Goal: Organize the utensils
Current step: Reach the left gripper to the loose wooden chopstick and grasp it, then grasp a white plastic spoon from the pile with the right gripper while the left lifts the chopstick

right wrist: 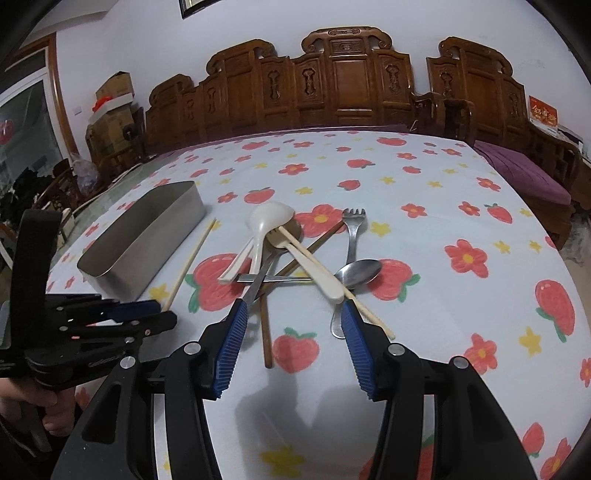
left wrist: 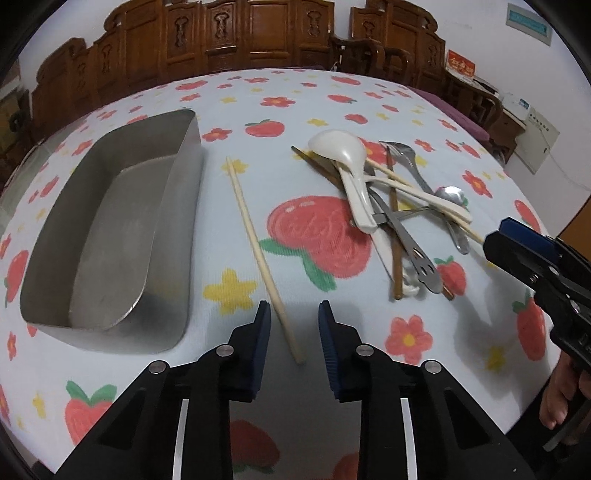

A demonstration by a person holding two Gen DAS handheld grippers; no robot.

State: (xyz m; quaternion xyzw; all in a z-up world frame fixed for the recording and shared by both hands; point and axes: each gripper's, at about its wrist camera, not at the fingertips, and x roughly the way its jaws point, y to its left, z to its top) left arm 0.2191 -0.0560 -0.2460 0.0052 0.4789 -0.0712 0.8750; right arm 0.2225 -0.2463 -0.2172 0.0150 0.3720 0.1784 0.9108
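strawberry tablecloth (left wrist: 295, 110), carved wooden bench (right wrist: 351, 85)

Standing along a white wall (right wrist: 155, 40): carved wooden chair-backs (right wrist: 343, 85), dark brown, filling the far side of the room. Lying on a bench at right: a purple cushion (right wrist: 524, 177). Stacking up in the left corner: cardboard boxes (right wrist: 110, 107), beside a wood-framed window (right wrist: 33, 122). Hanging high on the wall: a dark frame (right wrist: 192, 7). Leaning at far right: a red sign (left wrist: 460, 66). Covering the foreground: a strawberry-and-flower tablecloth (right wrist: 443, 206), evenly lit.
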